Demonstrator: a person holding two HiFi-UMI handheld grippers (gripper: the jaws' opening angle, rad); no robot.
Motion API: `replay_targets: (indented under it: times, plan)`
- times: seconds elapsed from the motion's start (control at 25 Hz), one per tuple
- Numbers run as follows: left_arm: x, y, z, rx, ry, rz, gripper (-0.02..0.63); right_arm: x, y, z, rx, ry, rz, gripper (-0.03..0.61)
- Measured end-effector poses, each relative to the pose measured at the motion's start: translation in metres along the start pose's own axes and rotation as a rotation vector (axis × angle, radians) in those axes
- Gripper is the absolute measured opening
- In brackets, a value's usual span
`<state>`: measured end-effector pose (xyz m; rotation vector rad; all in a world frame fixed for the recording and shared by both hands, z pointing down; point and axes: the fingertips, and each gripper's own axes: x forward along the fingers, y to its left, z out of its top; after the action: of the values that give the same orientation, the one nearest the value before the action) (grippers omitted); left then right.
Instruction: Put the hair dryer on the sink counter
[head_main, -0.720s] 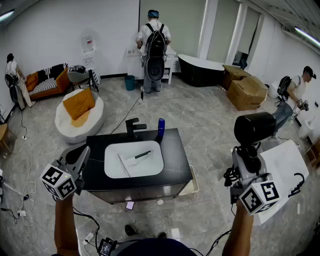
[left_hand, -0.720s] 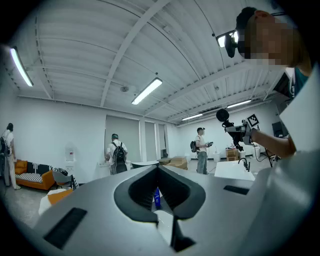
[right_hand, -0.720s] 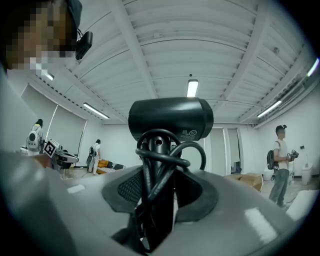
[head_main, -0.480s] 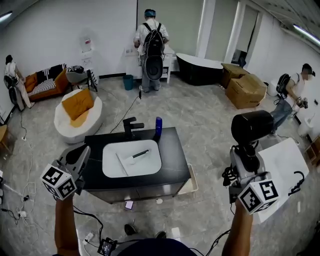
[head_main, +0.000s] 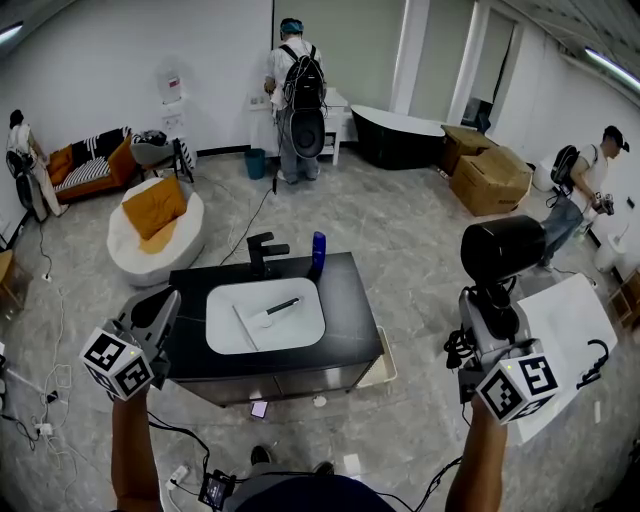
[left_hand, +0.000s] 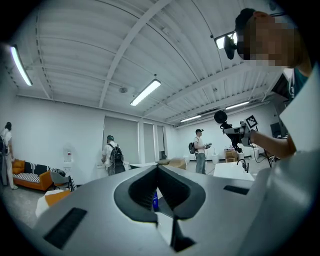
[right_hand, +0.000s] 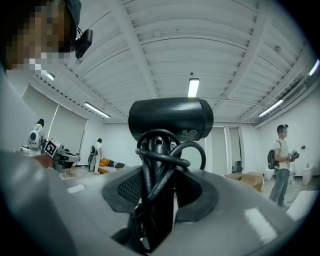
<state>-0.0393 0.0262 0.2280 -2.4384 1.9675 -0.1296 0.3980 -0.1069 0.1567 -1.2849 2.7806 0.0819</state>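
My right gripper (head_main: 494, 303) is raised at the right and is shut on the handle of a black hair dryer (head_main: 503, 250). In the right gripper view the hair dryer (right_hand: 170, 118) stands upright between the jaws, its cord looped around the handle, and my right gripper (right_hand: 159, 176) clamps that handle. The black sink counter (head_main: 350, 310) lies ahead and to the left, well apart from the dryer. It carries a white basin (head_main: 225, 335), a black faucet (head_main: 264, 254) and a blue bottle (head_main: 319, 254). My left gripper (head_main: 166, 306) hovers by the counter's left edge, shut and holding nothing (left_hand: 158, 172).
A thin white stick and a dark-handled tool lie in the basin. A white tabletop (head_main: 570, 335) with a black hooked tap (head_main: 598, 365) stands at my right. A white pouf with an orange cushion (head_main: 160, 230), boxes (head_main: 492, 180), a black bathtub (head_main: 400, 140) and three people stand farther off.
The right gripper with the hair dryer has drifted slightly left. The person at the back has shifted a little left. The left gripper has not moved.
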Motion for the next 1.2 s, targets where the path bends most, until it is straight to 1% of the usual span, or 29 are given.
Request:
replay_targets:
  times: [0.16, 0.28, 0.44, 0.68, 0.84, 1.2]
  plan:
    - [-0.004, 0.014, 0.002, 0.0, -0.015, -0.021, 0.006, 0.008, 0.018, -0.005, 0.008, 0.017, -0.005, 0.169]
    - [-0.002, 0.034, -0.005, -0.006, -0.021, -0.046, 0.006, 0.018, 0.035, -0.007, 0.019, 0.021, -0.017, 0.17]
    - [0.007, 0.056, -0.004, 0.002, -0.021, -0.103, 0.006, 0.031, 0.056, -0.011, 0.054, 0.028, -0.048, 0.17]
    - [0.021, 0.093, -0.003, 0.023, -0.02, -0.192, 0.006, 0.055, 0.095, -0.016, 0.052, 0.036, -0.093, 0.169]
    - [0.031, 0.099, -0.003, 0.038, -0.021, -0.246, 0.006, 0.062, 0.108, -0.018, 0.057, 0.026, -0.119, 0.169]
    - [0.051, 0.106, 0.002, 0.049, -0.036, -0.323, 0.006, 0.076, 0.122, -0.02, 0.057, 0.023, -0.159, 0.169]
